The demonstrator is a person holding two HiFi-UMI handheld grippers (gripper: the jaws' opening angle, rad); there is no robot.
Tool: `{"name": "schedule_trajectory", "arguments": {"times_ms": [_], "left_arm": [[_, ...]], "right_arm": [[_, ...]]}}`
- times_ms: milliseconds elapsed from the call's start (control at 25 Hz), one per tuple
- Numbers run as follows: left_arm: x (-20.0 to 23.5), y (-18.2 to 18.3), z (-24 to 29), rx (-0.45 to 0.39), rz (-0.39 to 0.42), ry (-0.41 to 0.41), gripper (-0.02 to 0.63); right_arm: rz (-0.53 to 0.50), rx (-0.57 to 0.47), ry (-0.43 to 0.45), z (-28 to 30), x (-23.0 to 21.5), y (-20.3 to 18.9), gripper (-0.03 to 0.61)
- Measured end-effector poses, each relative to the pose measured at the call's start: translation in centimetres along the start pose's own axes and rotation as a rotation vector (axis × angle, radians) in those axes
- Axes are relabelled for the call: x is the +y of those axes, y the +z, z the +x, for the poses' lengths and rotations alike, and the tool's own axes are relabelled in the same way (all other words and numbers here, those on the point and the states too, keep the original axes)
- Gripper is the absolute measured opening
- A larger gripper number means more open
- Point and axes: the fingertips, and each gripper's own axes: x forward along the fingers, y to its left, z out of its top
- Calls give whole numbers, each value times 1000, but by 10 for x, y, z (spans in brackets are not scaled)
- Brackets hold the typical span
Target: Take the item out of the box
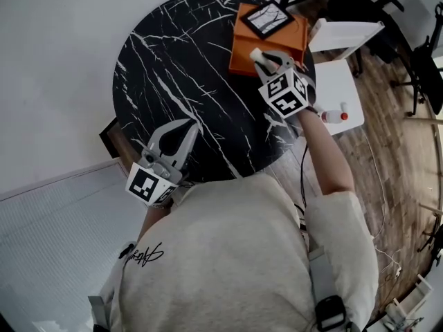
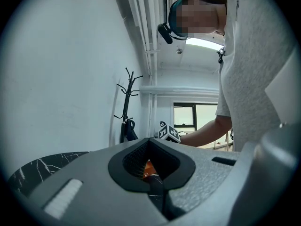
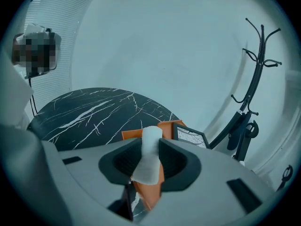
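Jaws of the right claw (image 1: pixel 268 64) are pressed from both sides on the white item (image 3: pixel 150 147), a small soft-looking roll whose upper end stands out above them. Directly under and behind it lies the orange box (image 1: pixel 243 50), on the far part of the black marbled desk (image 1: pixel 180 54). I judge the item as gripped and already raised over the near edge of the box, so the main step seems nearly done. It remains to carry it clear and put it down on the desk (whether its lower end is fully free of the box I cannot tell). The left claw (image 1: pixel 191 128) is closed on nothing, over the near side of the desk, well apart from the box.
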Motion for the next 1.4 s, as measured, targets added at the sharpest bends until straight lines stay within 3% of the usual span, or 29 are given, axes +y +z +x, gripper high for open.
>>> {"name": "schedule_trajectory", "arguments": {"times_ms": [1400], "left_arm": [[-24, 7, 24, -13, 24, -113, 0]], "right_arm": [[91, -241, -67, -96, 15, 41, 112]]}}
